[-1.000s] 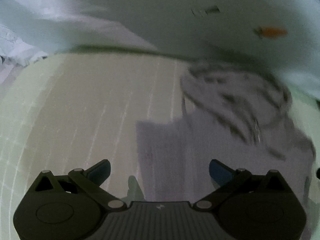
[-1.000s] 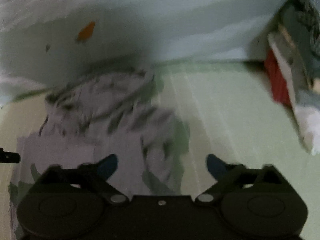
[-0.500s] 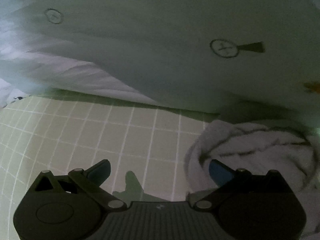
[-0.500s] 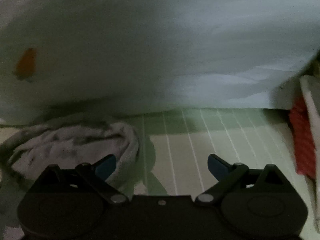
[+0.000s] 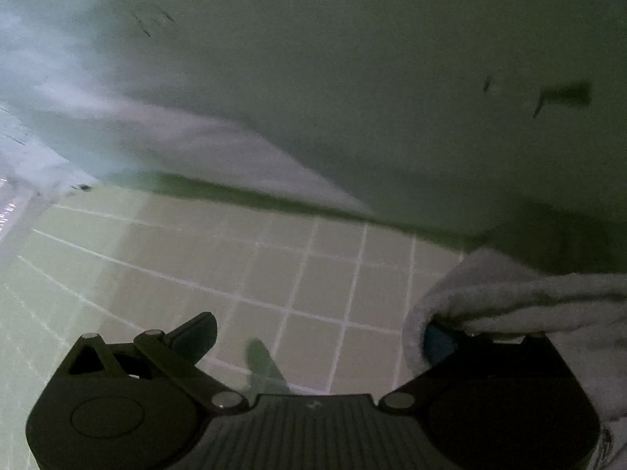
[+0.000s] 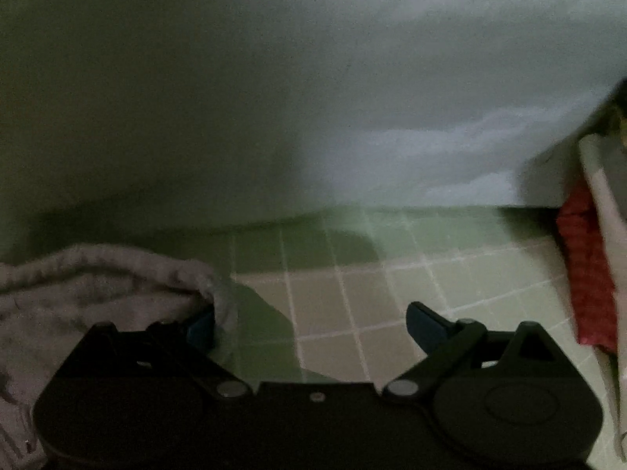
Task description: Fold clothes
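Both grippers are seen spread wide over a green gridded mat (image 5: 298, 274). The left gripper (image 5: 321, 333) has its right finger tucked inside the rolled edge of a grey garment (image 5: 529, 297). The right gripper (image 6: 309, 325) has its left finger likewise covered by that garment (image 6: 98, 274). Nothing appears clamped, though blur limits certainty. A pale sheet (image 5: 352, 78) fills the mat's far edge.

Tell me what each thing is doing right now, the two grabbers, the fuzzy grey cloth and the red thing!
left gripper: open, one fingertip under the cloth's edge.
right gripper: open, one fingertip tucked against the cloth's edge.
grey cloth: bunched and rumpled, not folded, lying on the green checked sheet.
big white bedding: heaped up behind the cloth.
red fabric: lying at the far right edge, untouched.
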{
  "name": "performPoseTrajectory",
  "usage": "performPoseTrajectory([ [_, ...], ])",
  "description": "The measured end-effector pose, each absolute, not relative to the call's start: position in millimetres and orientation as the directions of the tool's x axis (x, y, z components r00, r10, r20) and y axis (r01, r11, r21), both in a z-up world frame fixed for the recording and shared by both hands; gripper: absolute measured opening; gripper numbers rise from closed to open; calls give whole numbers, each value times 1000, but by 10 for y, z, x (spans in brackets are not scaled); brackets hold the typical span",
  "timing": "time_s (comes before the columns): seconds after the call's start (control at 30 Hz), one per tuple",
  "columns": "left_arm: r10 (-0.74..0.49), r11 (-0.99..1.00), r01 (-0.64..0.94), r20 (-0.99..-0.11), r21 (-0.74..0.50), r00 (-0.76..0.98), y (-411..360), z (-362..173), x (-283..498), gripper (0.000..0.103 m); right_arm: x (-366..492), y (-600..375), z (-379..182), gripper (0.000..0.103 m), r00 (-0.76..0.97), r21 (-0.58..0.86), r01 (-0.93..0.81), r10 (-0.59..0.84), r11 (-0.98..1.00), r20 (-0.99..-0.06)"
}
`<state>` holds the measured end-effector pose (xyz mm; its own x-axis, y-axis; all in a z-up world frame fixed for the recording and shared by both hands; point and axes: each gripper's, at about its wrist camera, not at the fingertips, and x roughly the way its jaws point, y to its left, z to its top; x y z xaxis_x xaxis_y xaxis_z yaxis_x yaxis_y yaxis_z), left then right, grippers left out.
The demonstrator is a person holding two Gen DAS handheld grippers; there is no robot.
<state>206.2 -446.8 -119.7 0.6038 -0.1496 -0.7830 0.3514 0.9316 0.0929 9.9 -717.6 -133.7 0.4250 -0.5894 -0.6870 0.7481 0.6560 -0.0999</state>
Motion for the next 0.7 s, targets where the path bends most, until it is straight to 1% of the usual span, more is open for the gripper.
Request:
performPoseTrajectory([
  [0.1, -187, 934, 346, -709, 86, 680, -4326, -925, 1792, 103, -83, -6991, -1120, 98, 435, -134, 757, -646, 640, -627],
  [0.2, -214, 941, 331, -637, 68, 741, -4124, -675, 1469, 103, -304, -6793, -898, 98, 451, -133, 771, -681, 623, -577],
  [0.4, -253, 943, 331, -562, 40, 788, -3747, -406, 964, 103, -830, -6399, -574, 98, 491, -105, 789, -725, 605, -484],
  [0.47, -260, 938, 342, -558, 45, 788, -3631, -380, 805, 103, -1008, -6266, -535, 98, 498, -95, 793, -731, 601, -466],
  [0.57, -259, 930, 361, -575, 67, 776, -3492, -432, 592, 103, -1241, -6118, -556, 99, 499, -99, 793, -734, 601, -460],
  [0.7, -242, 931, 362, -665, 46, 706, -3315, -694, 457, 103, -1506, -5993, -755, 99, 477, -97, 796, -719, 597, -506],
])
